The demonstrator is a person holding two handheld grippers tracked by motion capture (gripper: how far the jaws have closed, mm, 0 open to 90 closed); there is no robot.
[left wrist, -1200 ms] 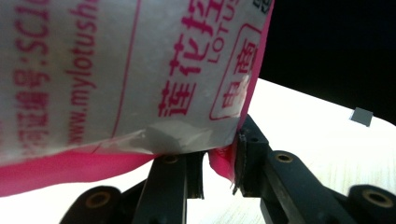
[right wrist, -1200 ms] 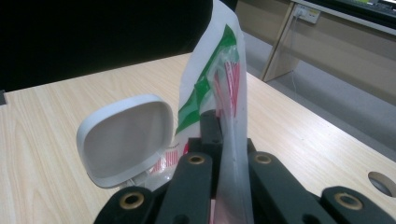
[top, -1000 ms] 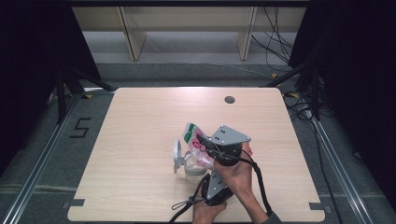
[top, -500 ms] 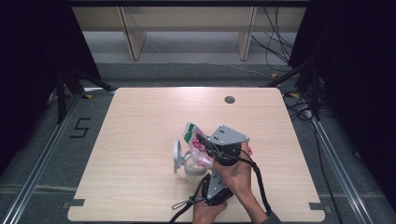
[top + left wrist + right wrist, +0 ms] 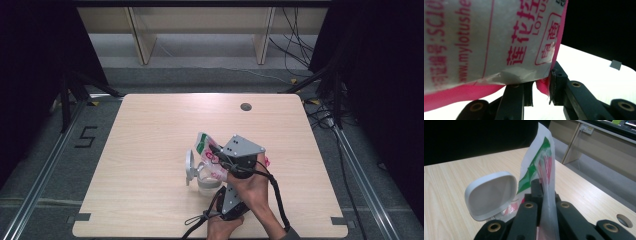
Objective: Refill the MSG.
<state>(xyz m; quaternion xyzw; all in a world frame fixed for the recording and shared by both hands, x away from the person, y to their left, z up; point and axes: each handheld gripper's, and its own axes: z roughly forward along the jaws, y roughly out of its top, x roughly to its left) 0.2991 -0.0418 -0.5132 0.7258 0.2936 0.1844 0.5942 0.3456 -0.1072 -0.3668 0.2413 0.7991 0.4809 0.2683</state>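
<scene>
— Plastic is what I'm holding: the printed bag (image 5: 210, 155) hangs over the tabletop (image 5: 150, 130), nearer its front edge than its back, with the clear container (image 5: 206, 181) and its white lid (image 5: 189, 167) just beneath it. Has anything shifted in the last second?

— Nothing that I can see; bag and both hands sit where they were.

— My right gripper (image 5: 544, 192) is clamped on the bag's top edge, my left gripper (image 5: 541, 87) pinches a lower pink corner.

— Then I judge the bag is steadied, and emptying it into the container comes next.
</scene>
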